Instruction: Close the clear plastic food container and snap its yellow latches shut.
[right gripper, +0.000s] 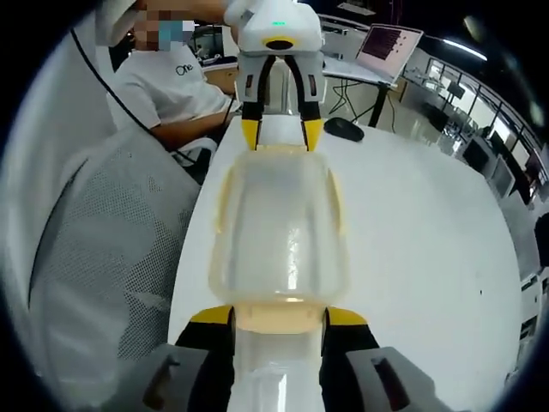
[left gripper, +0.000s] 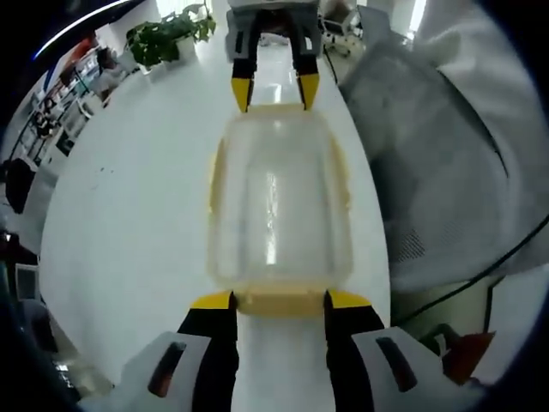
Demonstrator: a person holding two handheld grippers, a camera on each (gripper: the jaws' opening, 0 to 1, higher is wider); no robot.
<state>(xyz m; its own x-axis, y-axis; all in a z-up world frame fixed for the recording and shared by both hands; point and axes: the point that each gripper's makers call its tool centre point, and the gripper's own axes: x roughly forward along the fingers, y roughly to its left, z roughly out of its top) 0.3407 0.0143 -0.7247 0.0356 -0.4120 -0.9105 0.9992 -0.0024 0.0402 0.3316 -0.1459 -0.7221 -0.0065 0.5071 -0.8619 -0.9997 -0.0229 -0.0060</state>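
We have the clear food container (left gripper: 279, 206) lying lengthwise on the white table (left gripper: 129, 223), with a gripper at each of its short ends. In the left gripper view, our left gripper (left gripper: 280, 300) stands at the near end of the container, its yellow-tipped jaws spread to either side of the yellow latch (left gripper: 279, 302) there, close against it, though we cannot tell whether they press on it. At the container's far end the right gripper (left gripper: 274, 93) faces us, its jaws likewise apart and flanking the latch on that side. The right gripper view gives the mirror of this: our right gripper (right gripper: 279, 316) at the near latch (right gripper: 279, 315), the left one (right gripper: 280, 134) beyond the container's far end. The lid looks already seated on the box, and yellow side latches (left gripper: 214, 176) run along both long edges, seemingly folded against the walls. We judge the closing done and the latching step in hand, with the two end latches the ones now being addressed. The next move calls for pushing each end latch in toward the container until it clicks, the two grippers bracing against each other so the box does not slide. A grey mesh chair (left gripper: 429, 163) stands beside the container's table edge, and a potted plant (left gripper: 167, 39) beyond its far end.
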